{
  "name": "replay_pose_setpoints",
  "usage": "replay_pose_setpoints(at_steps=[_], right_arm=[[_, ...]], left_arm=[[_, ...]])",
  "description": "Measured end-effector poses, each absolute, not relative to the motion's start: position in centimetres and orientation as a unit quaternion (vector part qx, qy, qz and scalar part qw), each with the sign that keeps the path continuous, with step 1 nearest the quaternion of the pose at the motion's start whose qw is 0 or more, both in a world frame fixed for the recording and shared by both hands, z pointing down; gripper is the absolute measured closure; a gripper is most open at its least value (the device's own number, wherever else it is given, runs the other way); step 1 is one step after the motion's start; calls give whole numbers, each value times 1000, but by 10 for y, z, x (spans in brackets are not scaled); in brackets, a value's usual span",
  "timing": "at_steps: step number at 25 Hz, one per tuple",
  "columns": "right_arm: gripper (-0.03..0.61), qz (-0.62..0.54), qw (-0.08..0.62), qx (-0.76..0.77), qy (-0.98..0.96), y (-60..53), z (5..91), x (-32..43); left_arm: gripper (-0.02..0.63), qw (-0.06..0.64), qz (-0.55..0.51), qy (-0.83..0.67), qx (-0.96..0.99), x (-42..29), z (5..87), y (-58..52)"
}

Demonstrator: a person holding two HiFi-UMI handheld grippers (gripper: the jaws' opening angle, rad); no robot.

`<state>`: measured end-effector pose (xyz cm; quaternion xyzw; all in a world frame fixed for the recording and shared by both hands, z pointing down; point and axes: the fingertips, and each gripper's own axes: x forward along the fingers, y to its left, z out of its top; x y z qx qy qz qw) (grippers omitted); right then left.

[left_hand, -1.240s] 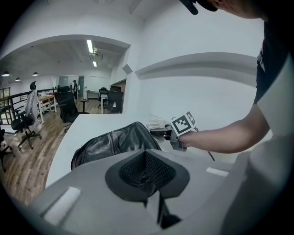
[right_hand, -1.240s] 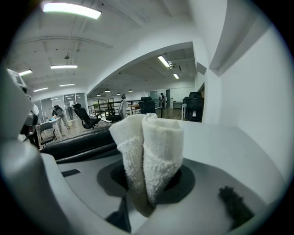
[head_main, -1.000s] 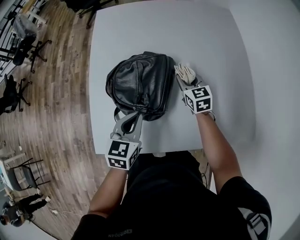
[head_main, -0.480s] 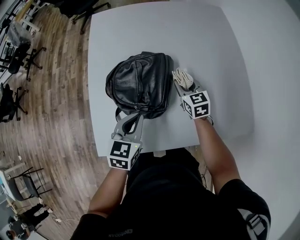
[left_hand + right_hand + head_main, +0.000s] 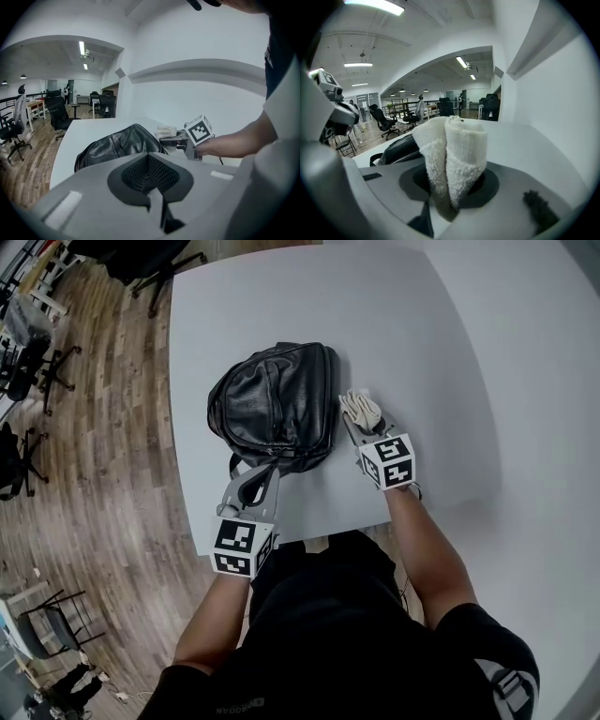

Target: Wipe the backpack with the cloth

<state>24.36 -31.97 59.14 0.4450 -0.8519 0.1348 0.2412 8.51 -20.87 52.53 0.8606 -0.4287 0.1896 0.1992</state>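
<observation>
- Head view: your right claw (image 5: 354, 420) pinches the cloth (image 5: 360, 407); the backpack (image 5: 272, 404) lies just left of it (contact unclear).
- Left gripper view: your left claw (image 5: 151, 161) has its jaws together, backpack just ahead.
- Right gripper view: cloth bunched upright between the jaws.

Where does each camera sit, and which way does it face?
Head view: on the person's head, steeply down on backpack, table, left tool, right tool, forearms.
Left gripper view: on the left tool, along shut jaws, over the backpack toward the right tool.
Right gripper view: on the right tool, jaws shut on the cloth; left tool at left.
Both gripper views share the backpack.
</observation>
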Motion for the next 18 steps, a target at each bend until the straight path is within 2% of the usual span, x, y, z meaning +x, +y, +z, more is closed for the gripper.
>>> replay_pose_setpoints(at_steps=[18], right_arm=[[468,159,233,469,-837,-247,590,235]], left_arm=[[607,181,196,-385,883,79,520,-199]])
